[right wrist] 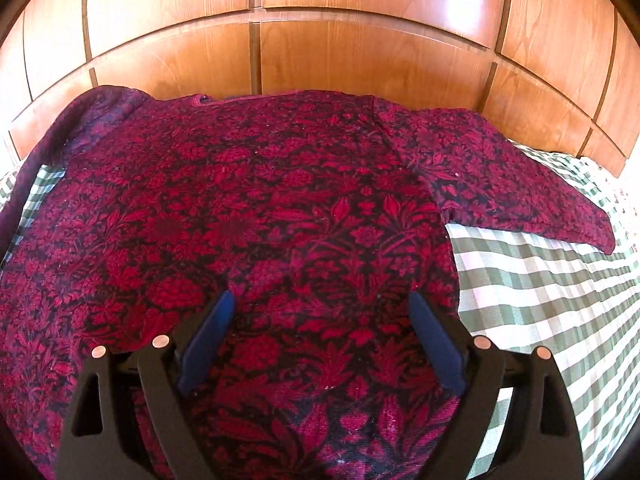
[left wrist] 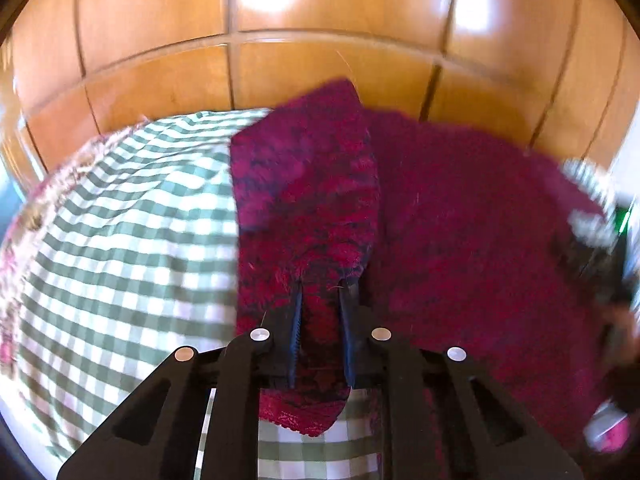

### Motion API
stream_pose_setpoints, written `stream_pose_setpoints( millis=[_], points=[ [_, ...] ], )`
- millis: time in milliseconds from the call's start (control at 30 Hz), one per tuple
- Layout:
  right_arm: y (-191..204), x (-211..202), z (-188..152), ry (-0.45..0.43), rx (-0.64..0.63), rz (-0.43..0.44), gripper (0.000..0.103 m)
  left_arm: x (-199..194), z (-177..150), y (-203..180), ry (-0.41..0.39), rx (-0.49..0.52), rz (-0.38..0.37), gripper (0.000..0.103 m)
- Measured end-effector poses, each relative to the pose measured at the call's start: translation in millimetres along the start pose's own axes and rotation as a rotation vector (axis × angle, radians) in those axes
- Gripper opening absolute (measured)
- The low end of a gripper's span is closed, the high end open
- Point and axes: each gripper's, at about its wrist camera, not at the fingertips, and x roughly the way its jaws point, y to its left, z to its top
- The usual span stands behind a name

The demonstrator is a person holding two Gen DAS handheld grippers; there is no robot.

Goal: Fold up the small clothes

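Note:
A dark red floral-patterned top (right wrist: pixel 280 208) lies spread flat on a green-and-white checked bedspread (right wrist: pixel 540 300), its right sleeve (right wrist: pixel 512 188) stretched out to the right. My right gripper (right wrist: pixel 320 304) is open and empty, hovering over the lower body of the top. In the left wrist view, my left gripper (left wrist: pixel 322 288) is shut on the top's left sleeve (left wrist: pixel 308 200) and holds it lifted above the bedspread (left wrist: pixel 120 240), beside the body of the top (left wrist: pixel 480 240). That view is motion-blurred.
A polished wooden panelled headboard (right wrist: pixel 360 40) runs along the far edge of the bed. A floral-edged cloth (left wrist: pixel 48 192) borders the bedspread at the left. Blurred dark shapes (left wrist: pixel 616 280) show at the right edge of the left wrist view.

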Motion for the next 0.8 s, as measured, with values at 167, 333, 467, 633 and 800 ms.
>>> stream_pose_setpoints(
  millis=[167, 333, 467, 633, 800],
  points=[
    [0, 0, 0, 0.0, 0.0, 0.0, 0.089, -15, 42, 67, -0.029, -0.234, -0.051, 0.014],
    [0, 1, 1, 0.0, 0.0, 0.0, 0.089, -8, 68, 141, -0.066, -0.413, 0.024, 0.014],
    [0, 1, 0, 0.0, 0.0, -0.001, 0.089, -4, 83, 201, -0.133, -0.57, 0.106, 0.014],
    [0, 1, 0, 0.0, -0.001, -0.001, 0.09, -22, 83, 254, -0.286, -0.745, 0.329, 0.078],
    [1, 2, 0, 0.004, 0.003, -0.002, 0.091, -11, 56, 219, -0.243, -0.599, 0.232, 0.083]
  ],
)
